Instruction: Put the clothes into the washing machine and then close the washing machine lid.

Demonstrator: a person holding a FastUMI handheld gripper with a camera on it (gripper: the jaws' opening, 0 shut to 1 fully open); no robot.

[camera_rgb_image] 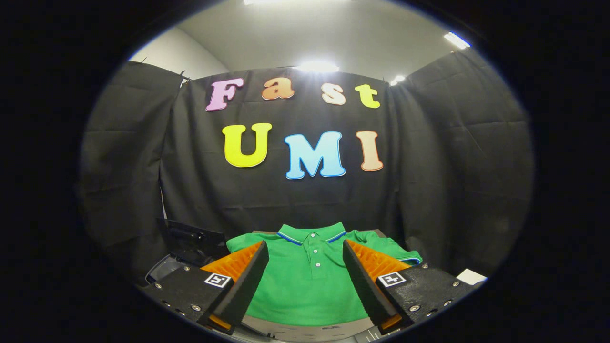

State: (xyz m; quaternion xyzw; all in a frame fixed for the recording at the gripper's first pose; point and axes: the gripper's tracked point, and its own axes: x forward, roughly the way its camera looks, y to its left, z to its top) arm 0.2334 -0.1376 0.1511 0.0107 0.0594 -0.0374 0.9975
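Observation:
A green polo shirt (305,281) with a blue-trimmed collar and white buttons lies spread flat on a surface just ahead of me, collar pointing away. My gripper (305,250) hangs above it, open wide, with the shirt's button placket showing between the two fingers. Neither finger touches the cloth as far as I can tell. To the left of the shirt, beyond the left finger, the dark washing machine lid (193,240) stands raised over the machine's light-rimmed opening (162,269).
The black cloth booth wall (452,190) closes in the back and both sides close behind the shirt. A small white object (471,276) lies to the right, past the right finger. A light grey edge (305,331) of the surface shows under the shirt's hem.

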